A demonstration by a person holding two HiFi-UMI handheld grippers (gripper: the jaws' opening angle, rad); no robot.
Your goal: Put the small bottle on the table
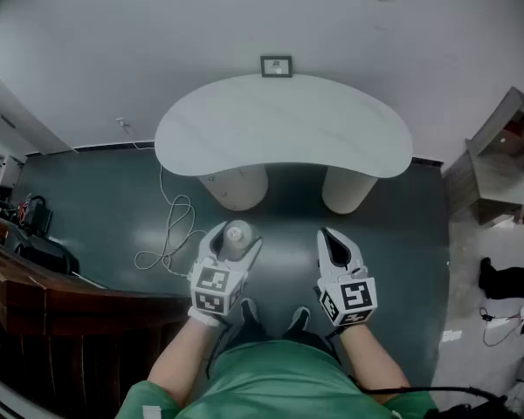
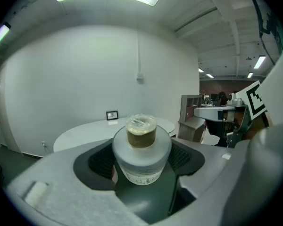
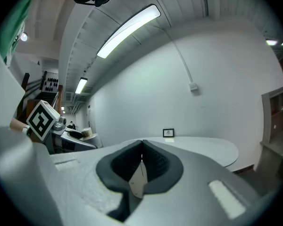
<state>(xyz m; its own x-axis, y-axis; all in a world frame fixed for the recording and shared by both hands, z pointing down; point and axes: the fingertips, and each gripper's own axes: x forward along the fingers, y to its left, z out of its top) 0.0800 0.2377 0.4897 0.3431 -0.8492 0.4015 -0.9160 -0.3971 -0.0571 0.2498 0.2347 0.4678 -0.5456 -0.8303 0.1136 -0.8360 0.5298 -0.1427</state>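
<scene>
Right now the small bottle [image 2: 141, 149] stands upright between the jaws of your left gripper [image 1: 237, 244]. The dark pads clamp its pale round body from both sides, and its brownish neck and cap stand clear above them. The bottle is up in the air on your side of the table [image 1: 284, 129] and well apart from it, over the dark floor.

Your right gripper [image 3: 141, 161] is clenched on nothing, jaws together. It is just as far short of the table, so it offers no support if the bottle shifts.

The table top is bare except for a small framed picture [image 1: 276, 65] at its far edge. There looks to be plenty of room to set down.

Judging from here, the main risks are these:

- The pads hold a smooth, curved wall, so a quick swing or tilt on the way to the table could let the bottle twist or slide out.
- If you release before the base rests flat on the table, it will likely drop and topple.
- If you place it right at the table's near rim, a nudge as you pull back could send it to the floor.
- A white cable [image 1: 170, 234] lies looped on the floor on your side of the table, beside its left leg [image 1: 236, 186], and could catch your foot.
</scene>
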